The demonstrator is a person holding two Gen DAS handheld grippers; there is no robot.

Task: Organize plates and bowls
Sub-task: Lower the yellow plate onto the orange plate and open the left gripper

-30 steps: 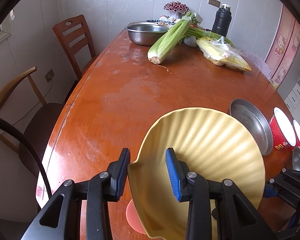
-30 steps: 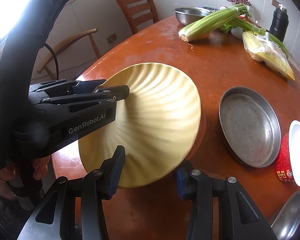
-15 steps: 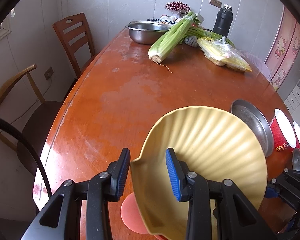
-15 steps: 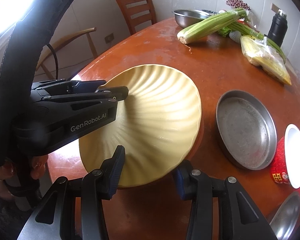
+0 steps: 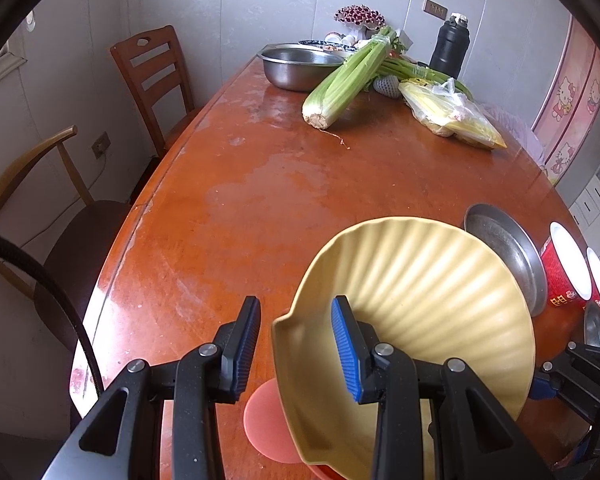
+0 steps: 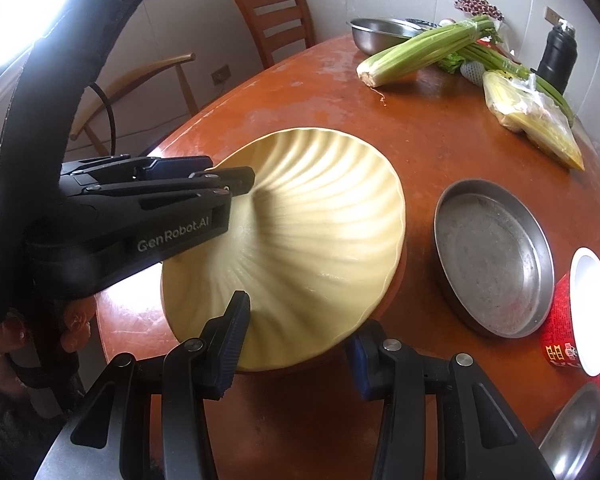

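Observation:
A yellow ribbed plate [image 5: 428, 304] sits tilted over a pink plate [image 5: 266, 420] at the table's near edge; it also shows in the right wrist view [image 6: 320, 240]. My left gripper [image 5: 296, 350] is open, its jaws straddling the yellow plate's left rim without pinching it. My right gripper [image 6: 296, 344] is open, its jaws on either side of the plate's near edge. A round steel tray [image 6: 494, 256] lies to the right. A steel bowl [image 5: 300, 66] stands at the far end.
Celery [image 5: 344, 80], a bag of corn [image 5: 452, 116] and a black flask [image 5: 450, 50] lie at the far end of the orange table [image 5: 260, 184]. Red cups with white lids [image 6: 576, 312] stand at the right edge. Two chairs [image 5: 152, 80] stand on the left.
Both grippers and the yellow plate have shifted slightly; more of the pink plate shows beneath. The jaws stay apart.

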